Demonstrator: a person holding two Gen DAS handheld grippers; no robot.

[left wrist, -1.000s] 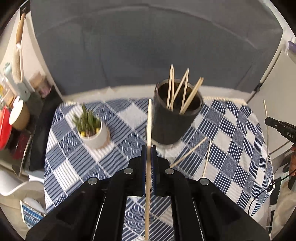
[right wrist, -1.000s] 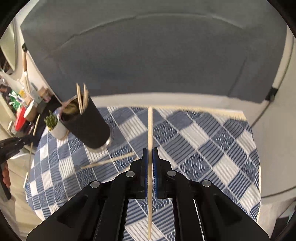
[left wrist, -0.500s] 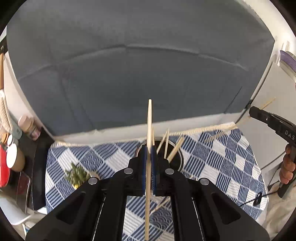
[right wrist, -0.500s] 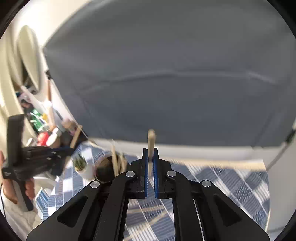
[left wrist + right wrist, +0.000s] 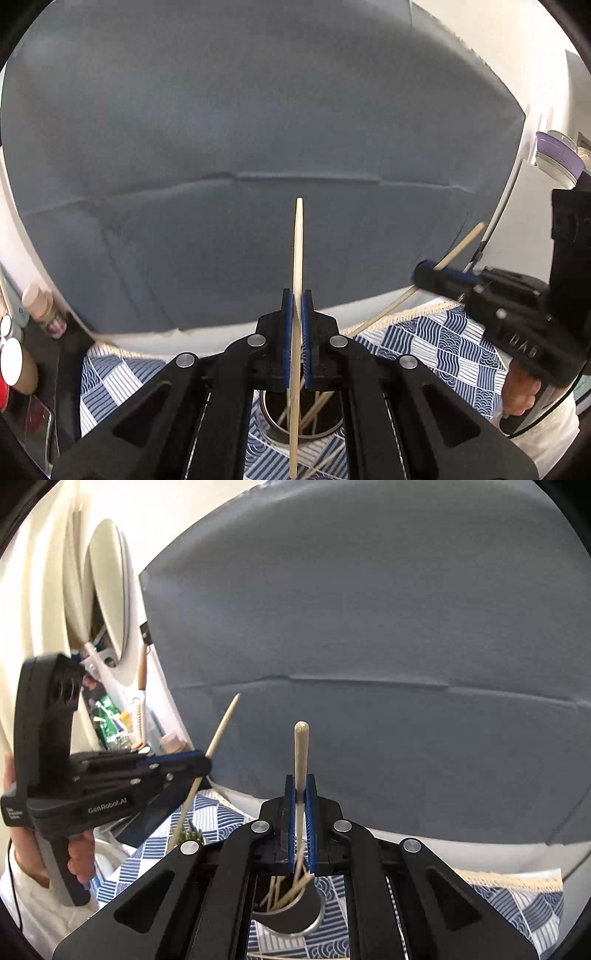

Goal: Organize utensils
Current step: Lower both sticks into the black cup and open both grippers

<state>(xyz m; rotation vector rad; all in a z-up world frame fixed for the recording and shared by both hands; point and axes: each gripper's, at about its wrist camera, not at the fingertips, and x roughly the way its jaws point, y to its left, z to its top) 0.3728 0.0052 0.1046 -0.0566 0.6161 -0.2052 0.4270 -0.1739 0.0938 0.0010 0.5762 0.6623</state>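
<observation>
My left gripper (image 5: 296,295) is shut on a wooden chopstick (image 5: 297,243) held upright; its lower end hangs over the black holder cup (image 5: 275,421), which holds several chopsticks. My right gripper (image 5: 300,779) is shut on another chopstick (image 5: 300,749), also upright, above the same cup (image 5: 295,919). Each gripper shows in the other's view: the right one at the right of the left wrist view (image 5: 424,275), the left one at the left of the right wrist view (image 5: 201,762). Both hover close over the cup.
A blue and white patterned cloth (image 5: 424,343) covers the table. A small potted plant (image 5: 188,836) stands left of the cup. Loose chopsticks (image 5: 325,463) lie on the cloth by the cup. A grey sofa back (image 5: 258,147) fills the background. Shelves with bottles (image 5: 110,716) are at the left.
Both grippers have tilted up and moved in over the cup, each still holding its chopstick. The cup now sits low between the fingers in both views.
</observation>
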